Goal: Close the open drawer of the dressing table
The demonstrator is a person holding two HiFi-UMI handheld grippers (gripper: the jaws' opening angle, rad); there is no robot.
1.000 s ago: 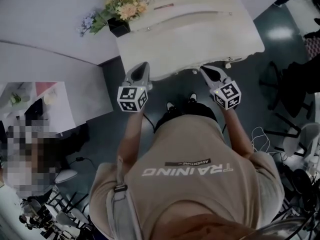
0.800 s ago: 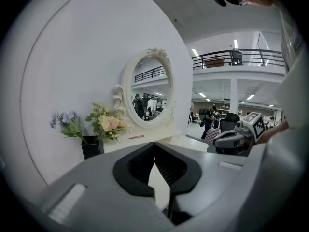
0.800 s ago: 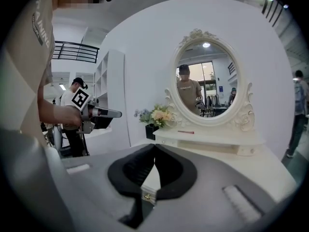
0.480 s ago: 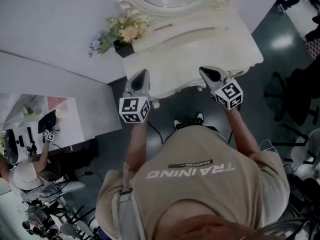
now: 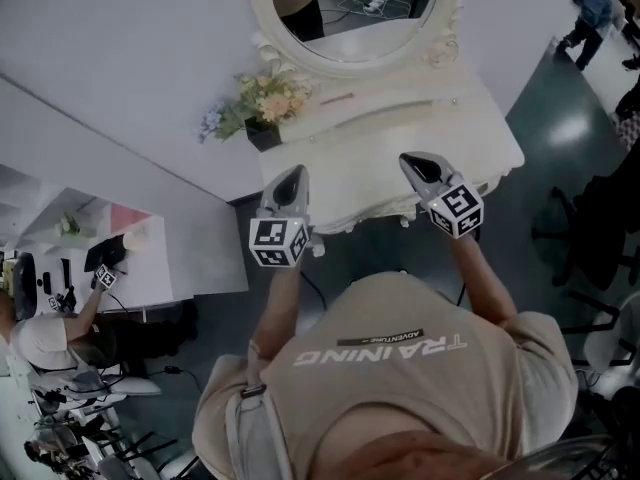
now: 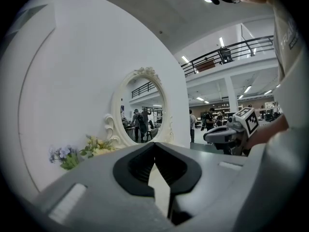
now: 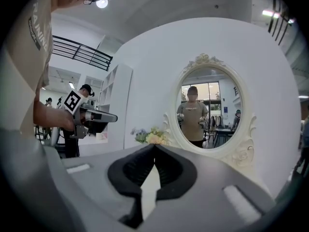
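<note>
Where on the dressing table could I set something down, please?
The dressing table top is bare across its middle and right end, between the mirror and the front edge. The left rear corner holds the flowers, and a thin pink stick lies at the mirror's foot.

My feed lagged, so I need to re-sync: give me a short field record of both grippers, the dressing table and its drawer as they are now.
left gripper: jaws shut, nothing between them; held over the table's front left corner
right gripper: jaws shut, nothing between them; held over the front edge, right of centre
dressing table: white, seen from above
mirror: oval, at the table's back
flowers: in a dark pot at the back left of the top
drawer: front not visible from above; open or closed cannot be told
contact with table: cannot tell
</note>
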